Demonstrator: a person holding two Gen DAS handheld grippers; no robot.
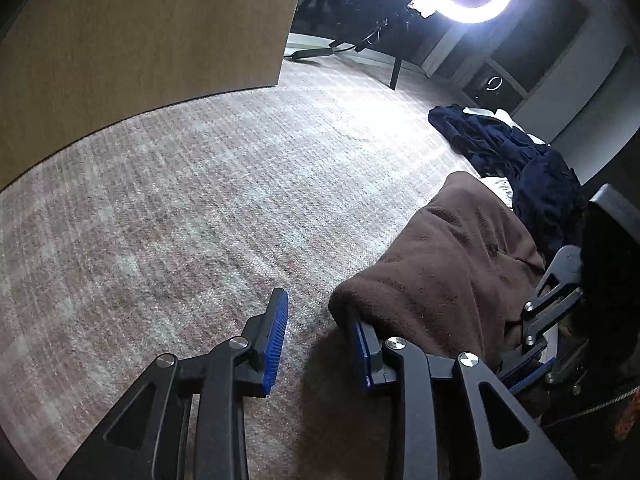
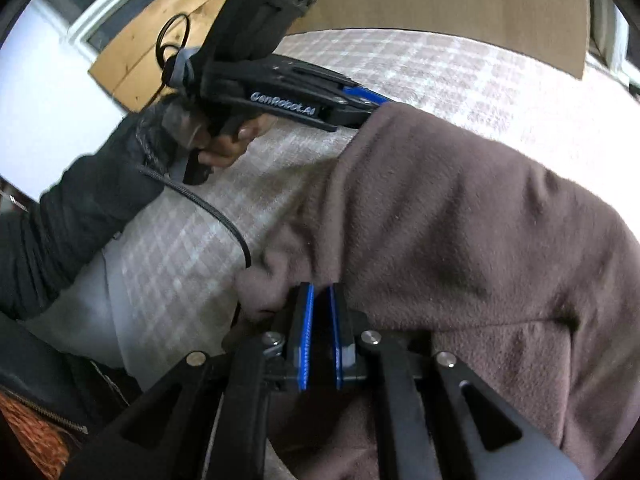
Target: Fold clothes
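Fleece, brown and bunched (image 2: pixel 460 232), lies on the checked bedcover (image 1: pixel 200 208), and everything here sits around it. Your right gripper (image 2: pixel 319 312) has its blue pads nearly pressed together, pinching the fleece's near edge. Your left gripper (image 1: pixel 316 332) stands at the fleece's far corner with jaws spread, the cloth just touching one pad and nothing gripped between them. Behind the fleece a dark blue garment (image 1: pixel 516 148) lies heaped. Your left hand (image 2: pixel 228 144), in a black sleeve (image 2: pixel 80 208), holds that gripper's handle.
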